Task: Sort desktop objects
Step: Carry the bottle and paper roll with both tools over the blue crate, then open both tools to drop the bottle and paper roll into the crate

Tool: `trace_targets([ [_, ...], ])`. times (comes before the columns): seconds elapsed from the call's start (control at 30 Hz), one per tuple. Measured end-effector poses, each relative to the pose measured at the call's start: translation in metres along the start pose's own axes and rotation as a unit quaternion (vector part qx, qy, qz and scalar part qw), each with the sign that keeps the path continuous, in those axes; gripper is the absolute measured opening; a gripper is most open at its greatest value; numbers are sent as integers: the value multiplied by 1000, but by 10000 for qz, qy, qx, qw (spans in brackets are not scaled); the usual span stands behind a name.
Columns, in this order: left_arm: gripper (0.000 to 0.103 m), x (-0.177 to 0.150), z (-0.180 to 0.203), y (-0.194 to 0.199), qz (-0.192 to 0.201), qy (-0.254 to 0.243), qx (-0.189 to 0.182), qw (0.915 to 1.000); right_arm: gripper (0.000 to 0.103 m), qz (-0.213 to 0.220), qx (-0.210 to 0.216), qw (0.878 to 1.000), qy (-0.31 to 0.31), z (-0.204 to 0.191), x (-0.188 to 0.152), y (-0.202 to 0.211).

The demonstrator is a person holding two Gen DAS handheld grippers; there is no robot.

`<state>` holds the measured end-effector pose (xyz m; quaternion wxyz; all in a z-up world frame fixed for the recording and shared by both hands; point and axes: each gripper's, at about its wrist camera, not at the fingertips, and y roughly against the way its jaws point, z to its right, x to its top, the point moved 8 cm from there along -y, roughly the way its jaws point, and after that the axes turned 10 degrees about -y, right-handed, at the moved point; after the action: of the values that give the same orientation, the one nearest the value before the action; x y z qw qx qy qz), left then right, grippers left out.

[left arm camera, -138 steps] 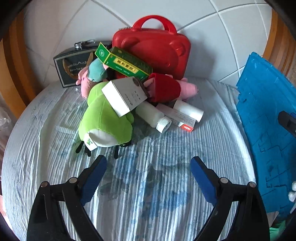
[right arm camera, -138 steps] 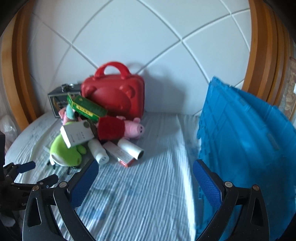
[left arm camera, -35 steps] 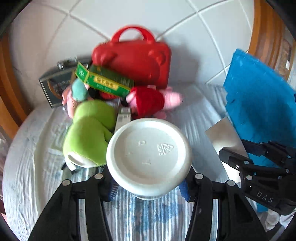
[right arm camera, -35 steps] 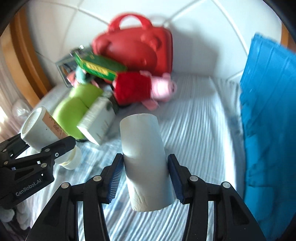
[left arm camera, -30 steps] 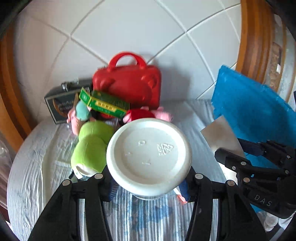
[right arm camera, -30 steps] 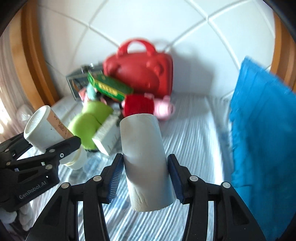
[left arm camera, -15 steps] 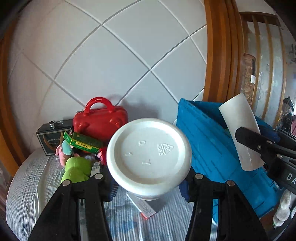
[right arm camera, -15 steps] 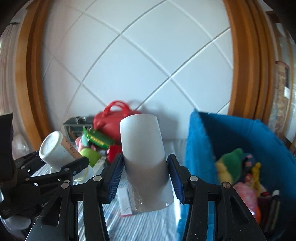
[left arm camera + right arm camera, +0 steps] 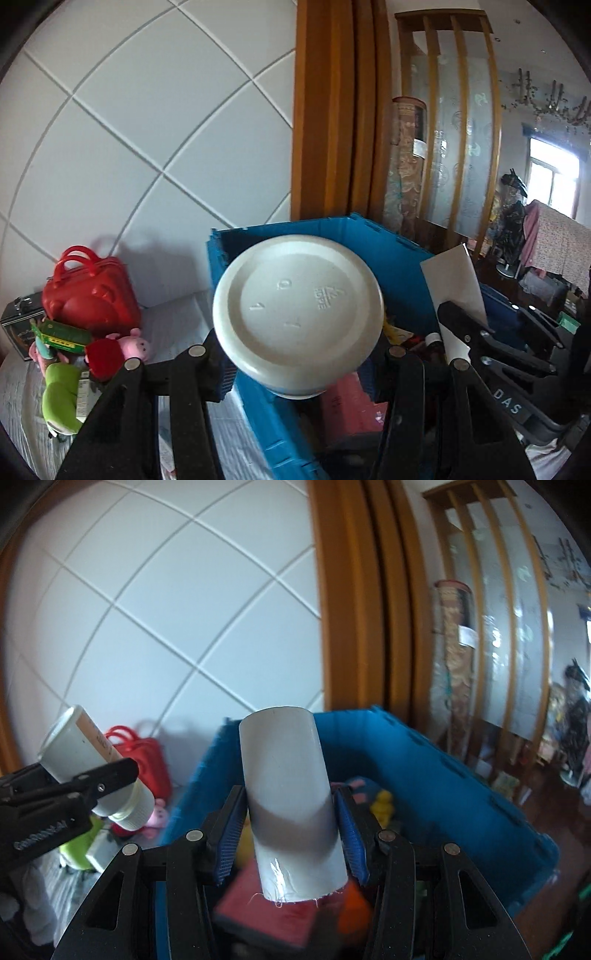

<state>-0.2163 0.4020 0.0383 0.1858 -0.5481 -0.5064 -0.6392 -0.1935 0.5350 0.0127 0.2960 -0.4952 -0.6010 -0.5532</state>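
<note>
With the left gripper (image 9: pixel 299 354) pinching a bottle (image 9: pixel 298 316) and the right gripper (image 9: pixel 290 836) pinching a tube (image 9: pixel 291 805) above the bin (image 9: pixel 424 775) — an early release near its rim risks a spill outside.

White bottle (image 9: pixel 298 315), blue crate (image 9: pixel 388 251) (red case (image 9: pixel 88 302) behind).

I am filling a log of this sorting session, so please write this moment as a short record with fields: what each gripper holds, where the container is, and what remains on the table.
left gripper: shut on white bottle, base toward camera
right gripper: shut on white tube
container: blue bin, open, below both grippers
bin contents: pink box, yellow toy, others unclear
left on table: red case, green box, pig plush, green plush
</note>
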Motion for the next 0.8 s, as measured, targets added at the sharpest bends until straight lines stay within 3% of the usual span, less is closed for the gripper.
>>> trace_targets([
  [0.2,51,10,56,-42,-432,-158,-277,9986,48,-162,-501,9984,-190,68,6,-29],
  [0.3,51,8,67,-66,-667,-152,-257,9973,48,-339,-427,9977,-411,84,6,-43],
  [0.37,51,4,71,-77,-778,-134,-245,9966,48,-288,-247,9982,-464,86,10,-46],
  [0.53,51,-15,69,-99,-1247,330,-498,9904,44,-469,-529,9972,-238,83,8,-55],
  [0.6,52,-23,67,-105,-1451,512,-542,9866,35,-505,-606,9967,-205,84,6,-57],
  [0.67,52,-33,64,-113,-1708,698,-641,9807,35,-599,-633,9960,-177,85,5,-61],
  [0.8,52,-37,60,-112,-1745,848,-681,9786,35,-718,-696,9949,-129,88,1,-66],
])
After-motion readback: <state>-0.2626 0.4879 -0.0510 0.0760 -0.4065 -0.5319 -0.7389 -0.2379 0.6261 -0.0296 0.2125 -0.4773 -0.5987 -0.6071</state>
